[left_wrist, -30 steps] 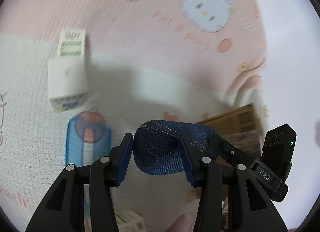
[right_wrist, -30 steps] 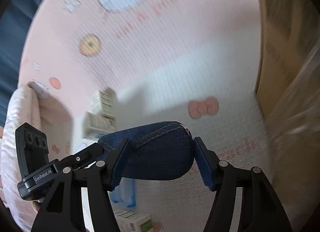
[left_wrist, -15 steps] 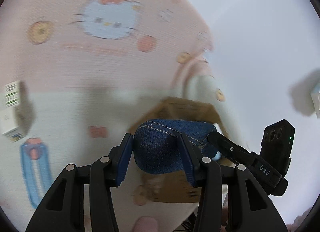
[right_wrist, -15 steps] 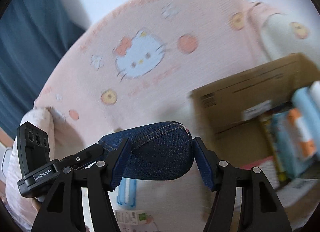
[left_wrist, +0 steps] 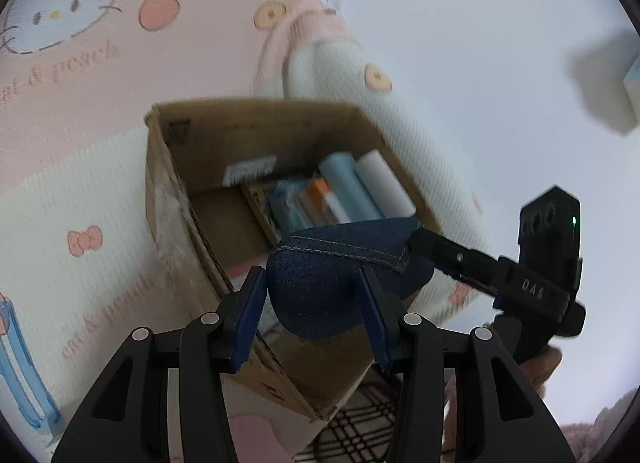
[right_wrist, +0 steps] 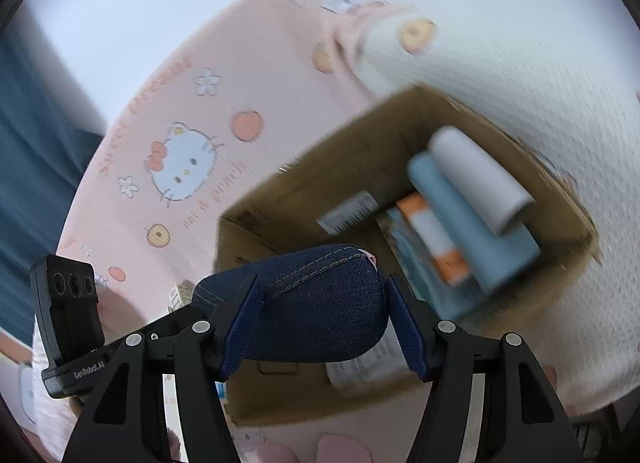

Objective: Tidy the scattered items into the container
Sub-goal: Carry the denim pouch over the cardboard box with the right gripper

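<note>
A dark blue denim pouch (left_wrist: 328, 287) is held between both grippers, one at each end. My left gripper (left_wrist: 316, 307) is shut on one end; my right gripper (right_wrist: 320, 323) is shut on the other end of the pouch (right_wrist: 320, 307). The pouch hangs above the near edge of an open cardboard box (left_wrist: 168, 167), which also shows in the right wrist view (right_wrist: 304, 175). Inside the box lie a white roll (right_wrist: 480, 179), a light blue roll (right_wrist: 468, 223), an orange and white tube (right_wrist: 432, 239) and flat packages.
The box stands on a pink and white Hello Kitty sheet (left_wrist: 80, 63). A small white box (right_wrist: 180, 295) lies on the sheet at the left in the right wrist view. A blue printed shape (left_wrist: 16, 363) marks the sheet at the lower left. A white wall (left_wrist: 480, 43) is behind.
Both grippers have carried the pouch from over the bare sheet towards the cardboard box. The box has come into full view and now lies right below the pouch.
</note>
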### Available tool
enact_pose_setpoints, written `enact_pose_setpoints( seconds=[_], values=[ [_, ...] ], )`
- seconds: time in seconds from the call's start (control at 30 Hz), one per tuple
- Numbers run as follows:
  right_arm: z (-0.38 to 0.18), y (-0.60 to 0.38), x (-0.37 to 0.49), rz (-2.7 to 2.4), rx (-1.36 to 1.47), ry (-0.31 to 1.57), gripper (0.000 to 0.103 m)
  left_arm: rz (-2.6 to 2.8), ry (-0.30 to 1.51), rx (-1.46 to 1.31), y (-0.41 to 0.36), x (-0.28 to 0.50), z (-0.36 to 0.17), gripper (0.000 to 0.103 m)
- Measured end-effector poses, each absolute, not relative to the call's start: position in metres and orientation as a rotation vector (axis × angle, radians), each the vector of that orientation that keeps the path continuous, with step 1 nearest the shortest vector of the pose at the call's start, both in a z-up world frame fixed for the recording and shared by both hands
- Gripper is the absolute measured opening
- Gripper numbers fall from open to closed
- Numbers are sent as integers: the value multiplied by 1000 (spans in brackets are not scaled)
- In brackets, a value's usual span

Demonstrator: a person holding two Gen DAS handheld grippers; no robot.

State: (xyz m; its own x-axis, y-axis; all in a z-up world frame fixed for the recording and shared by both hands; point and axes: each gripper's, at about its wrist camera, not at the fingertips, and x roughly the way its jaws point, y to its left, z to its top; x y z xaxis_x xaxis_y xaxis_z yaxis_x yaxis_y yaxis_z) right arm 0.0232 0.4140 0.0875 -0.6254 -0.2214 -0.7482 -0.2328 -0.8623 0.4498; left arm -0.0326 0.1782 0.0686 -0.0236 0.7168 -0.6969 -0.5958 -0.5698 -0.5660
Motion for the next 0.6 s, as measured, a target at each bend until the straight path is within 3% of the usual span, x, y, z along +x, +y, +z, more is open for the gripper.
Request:
enact_pose_setpoints(
  seconds=[0.13, 0.4, 0.6],
  values=[
    [73, 424, 27, 2666, -1458, 884, 61, 1728, -90, -1343, 179, -25, 61, 50],
    [68, 425, 18, 2649, -1612, 820, 62, 1687, -49, -1415, 189, -26, 56, 50],
    [83, 419, 12, 2593, -1728, 517, 62, 1673, -73, -1388, 182, -29, 70, 50]
  ],
)
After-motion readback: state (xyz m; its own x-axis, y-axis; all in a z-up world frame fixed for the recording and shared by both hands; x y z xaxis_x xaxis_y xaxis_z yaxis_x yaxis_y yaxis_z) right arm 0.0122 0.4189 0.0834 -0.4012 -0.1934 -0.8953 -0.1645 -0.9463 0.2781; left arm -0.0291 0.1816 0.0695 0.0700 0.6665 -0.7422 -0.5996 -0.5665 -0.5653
